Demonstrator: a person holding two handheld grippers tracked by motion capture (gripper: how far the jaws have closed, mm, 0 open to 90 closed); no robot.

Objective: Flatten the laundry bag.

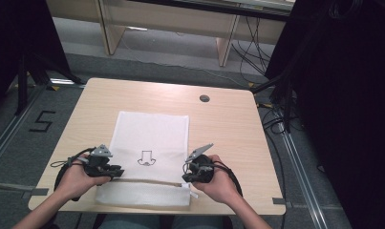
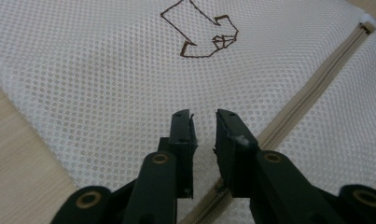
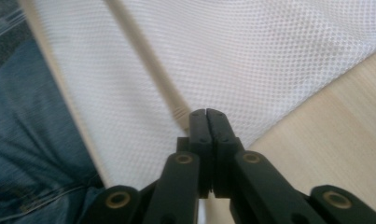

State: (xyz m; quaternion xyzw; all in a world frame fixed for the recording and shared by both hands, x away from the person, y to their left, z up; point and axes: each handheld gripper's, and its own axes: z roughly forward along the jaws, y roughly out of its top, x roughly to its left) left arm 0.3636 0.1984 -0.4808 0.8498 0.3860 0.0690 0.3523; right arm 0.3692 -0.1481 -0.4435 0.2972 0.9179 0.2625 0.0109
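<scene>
A white mesh bag (image 1: pixel 152 133) lies flat on the wooden table (image 1: pixel 228 129), with a small brown outline drawing (image 1: pixel 146 159) at its middle and a beige zipper (image 1: pixel 147 181) running across near the front edge. My left gripper (image 1: pixel 118 171) rests at the zipper's left end. In the left gripper view it (image 2: pixel 204 119) hovers over the mesh (image 2: pixel 92 84) beside the zipper (image 2: pixel 307 98), jaws a narrow gap apart with nothing between them. My right gripper (image 1: pixel 185 177) is at the zipper's right end. Its jaws (image 3: pixel 206 113) are shut, tips at the end of the zipper (image 3: pixel 143 60).
A round cable hole (image 1: pixel 204 98) sits near the table's far edge. The bag's front edge lies close to the table's front edge, with the person's jeans (image 3: pixel 27 140) just below it. Black curtains stand left and right, cables on the floor at the right.
</scene>
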